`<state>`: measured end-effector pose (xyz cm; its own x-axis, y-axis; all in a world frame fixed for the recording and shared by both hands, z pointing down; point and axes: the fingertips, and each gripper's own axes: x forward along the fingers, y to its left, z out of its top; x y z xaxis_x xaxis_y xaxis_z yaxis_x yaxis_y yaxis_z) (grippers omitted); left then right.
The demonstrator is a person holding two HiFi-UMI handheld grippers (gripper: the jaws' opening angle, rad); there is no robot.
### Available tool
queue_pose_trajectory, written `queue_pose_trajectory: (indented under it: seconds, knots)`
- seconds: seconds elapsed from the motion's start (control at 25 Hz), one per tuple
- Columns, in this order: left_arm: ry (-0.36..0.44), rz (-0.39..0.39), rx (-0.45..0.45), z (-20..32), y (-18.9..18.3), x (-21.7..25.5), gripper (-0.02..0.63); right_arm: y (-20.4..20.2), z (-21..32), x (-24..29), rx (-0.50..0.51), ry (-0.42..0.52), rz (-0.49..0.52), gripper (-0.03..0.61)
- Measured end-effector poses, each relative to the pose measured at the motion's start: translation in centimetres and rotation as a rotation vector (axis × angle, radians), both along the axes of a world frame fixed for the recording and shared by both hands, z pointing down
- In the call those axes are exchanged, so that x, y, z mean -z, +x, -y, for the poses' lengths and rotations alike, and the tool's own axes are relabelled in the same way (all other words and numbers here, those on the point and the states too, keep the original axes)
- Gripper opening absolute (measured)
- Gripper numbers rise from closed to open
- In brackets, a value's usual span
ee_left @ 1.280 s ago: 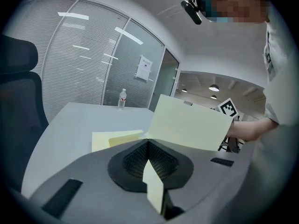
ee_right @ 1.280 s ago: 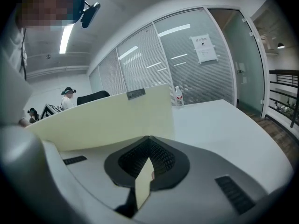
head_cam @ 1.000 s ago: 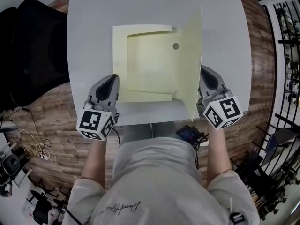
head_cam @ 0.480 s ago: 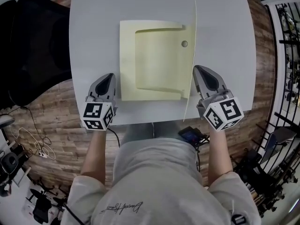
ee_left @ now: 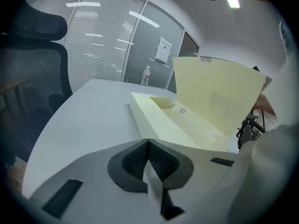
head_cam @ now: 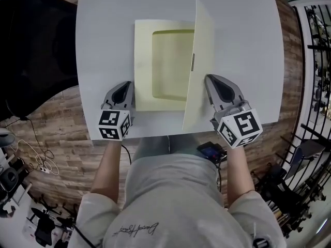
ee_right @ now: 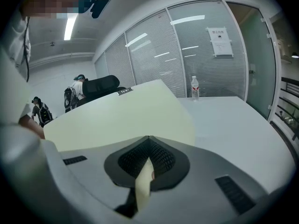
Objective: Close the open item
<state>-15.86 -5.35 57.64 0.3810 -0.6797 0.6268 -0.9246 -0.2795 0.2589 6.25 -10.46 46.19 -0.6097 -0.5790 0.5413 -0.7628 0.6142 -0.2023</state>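
Observation:
A pale yellow folder lies open on the white table (head_cam: pixel 103 35). Its flat base (head_cam: pixel 144 61) has a shallow recessed tray, and its cover (head_cam: pixel 200 61) stands up from the right side, leaning left over the tray. My right gripper (head_cam: pixel 209 79) is against the cover's outer face near its near edge. The right gripper view shows that gripper (ee_right: pixel 148 140) shut with a yellow strip of the cover (ee_right: pixel 126 120) between the jaws. My left gripper (head_cam: pixel 124 88) is shut on nothing beside the base's near-left corner. In the left gripper view, beyond the gripper (ee_left: pixel 148 142), are the base (ee_left: pixel 154 118) and the raised cover (ee_left: pixel 219 92).
A black office chair (head_cam: pixel 36 40) stands left of the table. A water bottle (ee_left: pixel 146 76) stands at the table's far end, also the bottle (ee_right: pixel 195 87) in the right gripper view. The table's near edge runs just below both grippers. Metal racks (head_cam: pixel 315 61) stand at the right.
The cover has swung from leaning right, through upright, to leaning left over the tray. My right gripper moved left with it. The left gripper shifted slightly right.

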Motion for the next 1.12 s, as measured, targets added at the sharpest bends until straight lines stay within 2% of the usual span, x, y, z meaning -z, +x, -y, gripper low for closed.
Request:
queue_pose_trajectory:
  seconds: [0.16,0.56,0.8,1.12]
  knots:
    - [0.004,-0.018,0.008,0.1,0.5,-0.2,0.009,-0.5,-0.5,-0.4,0.032,0.003,-0.025,0.012]
    - [0.016,-0.065,-0.001,0.2,2.4,0.0,0.009,-1.1,-1.2,-1.8,0.041,-0.04,-0.066,0.013]
    - [0.028,-0.083,-0.011,0.7,4.1,0.4,0.009,-1.2,-1.3,-3.0,0.079,-0.04,-0.151,0.014]
    - [0.024,-0.112,-0.01,0.8,5.9,0.5,0.009,-1.4,-2.2,-4.8,0.107,-0.087,-0.221,0.012]
